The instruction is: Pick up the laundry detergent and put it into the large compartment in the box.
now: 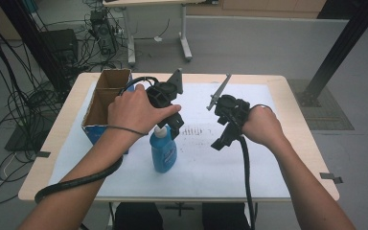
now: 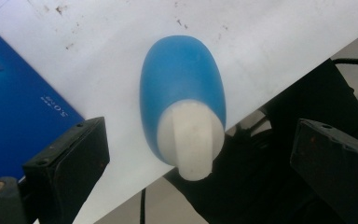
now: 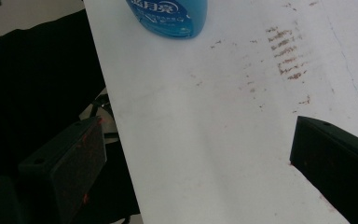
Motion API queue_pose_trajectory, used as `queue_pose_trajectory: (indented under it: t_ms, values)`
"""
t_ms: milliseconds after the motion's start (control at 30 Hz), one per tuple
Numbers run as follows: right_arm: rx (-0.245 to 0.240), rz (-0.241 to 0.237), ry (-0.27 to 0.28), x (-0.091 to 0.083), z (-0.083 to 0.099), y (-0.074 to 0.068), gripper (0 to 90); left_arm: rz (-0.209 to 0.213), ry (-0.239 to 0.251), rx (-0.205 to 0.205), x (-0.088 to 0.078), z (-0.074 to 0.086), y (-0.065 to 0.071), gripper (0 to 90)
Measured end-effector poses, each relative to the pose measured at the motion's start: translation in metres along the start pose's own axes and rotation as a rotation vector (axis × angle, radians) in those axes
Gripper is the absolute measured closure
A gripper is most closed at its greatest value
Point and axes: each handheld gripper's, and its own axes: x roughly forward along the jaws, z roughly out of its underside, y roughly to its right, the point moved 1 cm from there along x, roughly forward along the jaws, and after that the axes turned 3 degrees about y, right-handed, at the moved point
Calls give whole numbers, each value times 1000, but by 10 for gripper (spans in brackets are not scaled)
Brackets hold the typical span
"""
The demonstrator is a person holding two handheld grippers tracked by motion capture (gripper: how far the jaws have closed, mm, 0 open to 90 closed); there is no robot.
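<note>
From above, the blue bottle [image 1: 163, 151] stands upright on the white sheet [image 1: 211, 163], just beside the cardboard box [image 1: 106, 98]; my left gripper [image 1: 172, 125] hovers over its cap. Along my left jaws, spread wide, the white cap [image 2: 191, 140] sits between them, untouched. My right gripper [image 3: 196, 158], jaws spread, holds nothing, apart from the bottle

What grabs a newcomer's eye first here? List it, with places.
The blue bottle with a white cap stands upright on the white sheet near the table's front, and the left tongs hover right over its cap, jaws spread wide on either side. Beside it at the left sits an open cardboard box with blue sides. The right tongs hang open above bare sheet marked with brownish smudges.
</note>
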Motion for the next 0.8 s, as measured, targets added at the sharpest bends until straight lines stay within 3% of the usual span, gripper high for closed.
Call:
queue_pose_trajectory:
  t_ms: [800]
  values:
    - [-6,-2,3,-1,-1,-2,35,6,-7,-11,2,1,-3,46]
